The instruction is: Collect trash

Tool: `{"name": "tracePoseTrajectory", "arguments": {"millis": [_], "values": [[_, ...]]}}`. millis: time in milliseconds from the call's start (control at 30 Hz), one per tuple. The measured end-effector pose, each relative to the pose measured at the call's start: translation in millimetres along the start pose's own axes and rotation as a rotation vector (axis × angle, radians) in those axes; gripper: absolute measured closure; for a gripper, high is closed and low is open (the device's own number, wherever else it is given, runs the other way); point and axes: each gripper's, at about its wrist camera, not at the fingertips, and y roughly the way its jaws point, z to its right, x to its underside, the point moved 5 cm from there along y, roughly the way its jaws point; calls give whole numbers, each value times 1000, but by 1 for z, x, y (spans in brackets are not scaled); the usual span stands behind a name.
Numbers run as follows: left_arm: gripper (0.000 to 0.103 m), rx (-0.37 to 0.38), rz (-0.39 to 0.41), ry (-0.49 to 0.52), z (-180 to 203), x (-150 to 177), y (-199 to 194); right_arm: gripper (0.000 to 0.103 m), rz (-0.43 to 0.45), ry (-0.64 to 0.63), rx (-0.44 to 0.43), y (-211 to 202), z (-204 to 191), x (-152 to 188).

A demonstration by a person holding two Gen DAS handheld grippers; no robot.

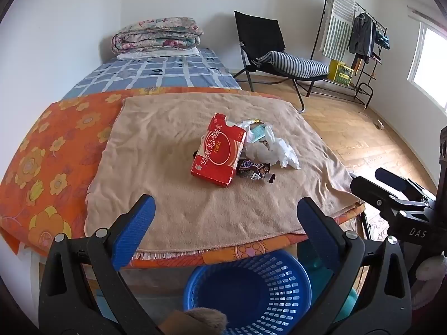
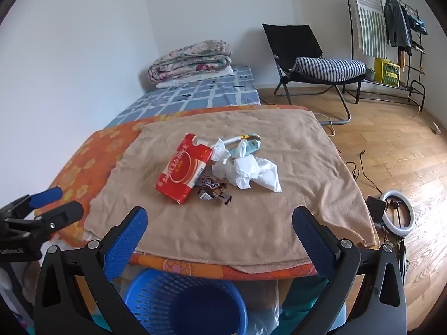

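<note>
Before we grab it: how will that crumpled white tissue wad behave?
The crumpled white tissue wad looks thin and creased, so it is probably very light and will likely squash flat in a claw. It sits loose on the beige towel against other scraps, so pushing may drag them. It looks unlikely to roll.

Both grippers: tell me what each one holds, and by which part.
Nothing is held. The left gripper and right gripper are open and empty, short of the red box and tissues.
</note>
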Motion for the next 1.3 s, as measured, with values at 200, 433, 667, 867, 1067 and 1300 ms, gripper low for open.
{"name": "tracePoseTrajectory", "arguments": {"millis": [200,433,667,867,1067,1300], "values": [[0,10,-5,6,4,0,4,0,-17,-3,8,7,-1,2],[0,26,-25,-7,7,2,8,0,-3,7,-8,2,-5,-7],[0,28,-30,-38,-1,7,12,0,-4,13,-18,5,-1,1],[0,28,-33,-40,-2,5,13,0,-5,11,-19,6,-1,2],[0,29,-33,-42,-2,5,13,0,-8,13,-23,6,-3,2],[0,26,-30,-47,-3,7,13,0,-10,13,-25,6,-5,3]]}}
